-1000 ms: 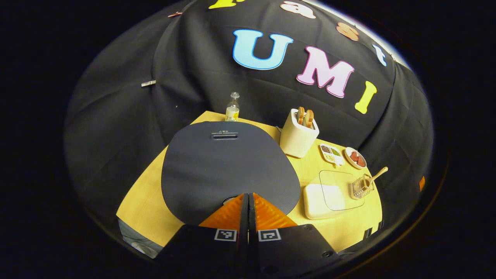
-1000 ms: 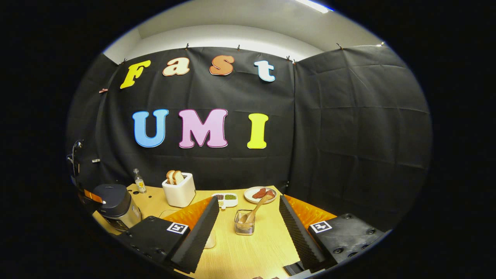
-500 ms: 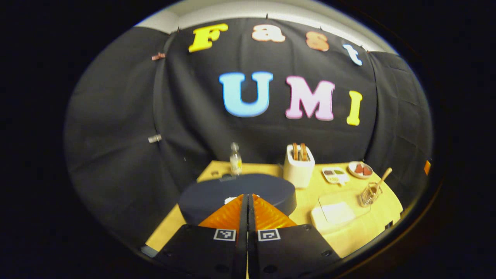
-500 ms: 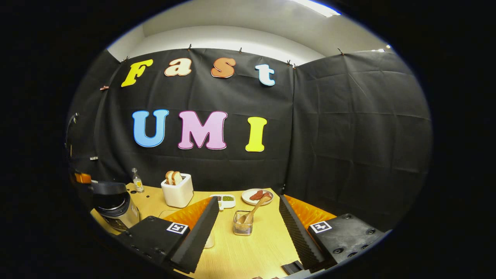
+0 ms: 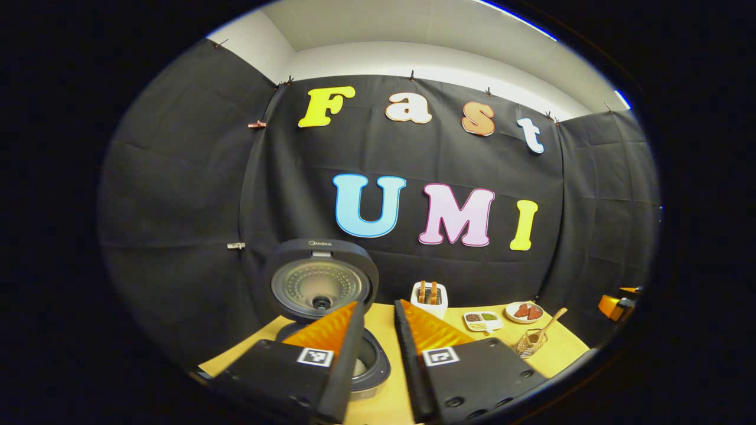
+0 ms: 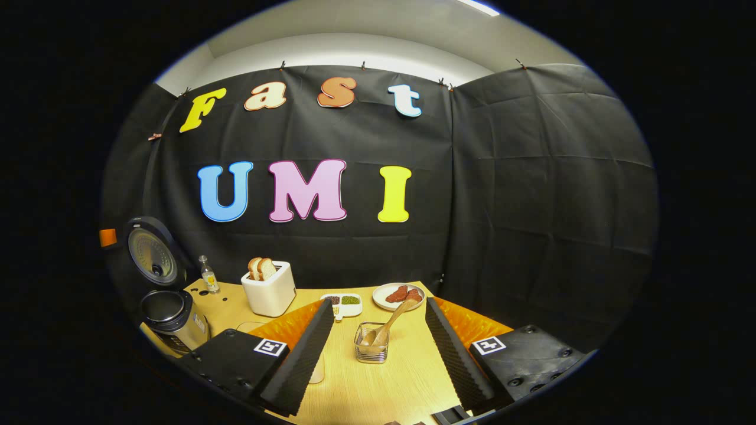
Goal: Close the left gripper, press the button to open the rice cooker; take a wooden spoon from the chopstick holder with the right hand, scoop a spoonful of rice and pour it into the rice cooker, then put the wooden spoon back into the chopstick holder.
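rice cooker (image 5: 322, 283) lid up, wooden spoon (image 6: 387, 323) in chopstick holder (image 6: 371, 349).

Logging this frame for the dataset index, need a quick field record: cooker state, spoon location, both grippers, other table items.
rice cooker: lid stands open and upright; pot exposed
wooden spoon: in the chopstick holder, spoon leaning right, not yet taken
left gripper: open, above the table near the cooker, holding nothing
right gripper: open wide, holder in line between its fingers but farther off, no contact
other items: toaster with bread, small bottle, divided dish, plate
surface: wooden table
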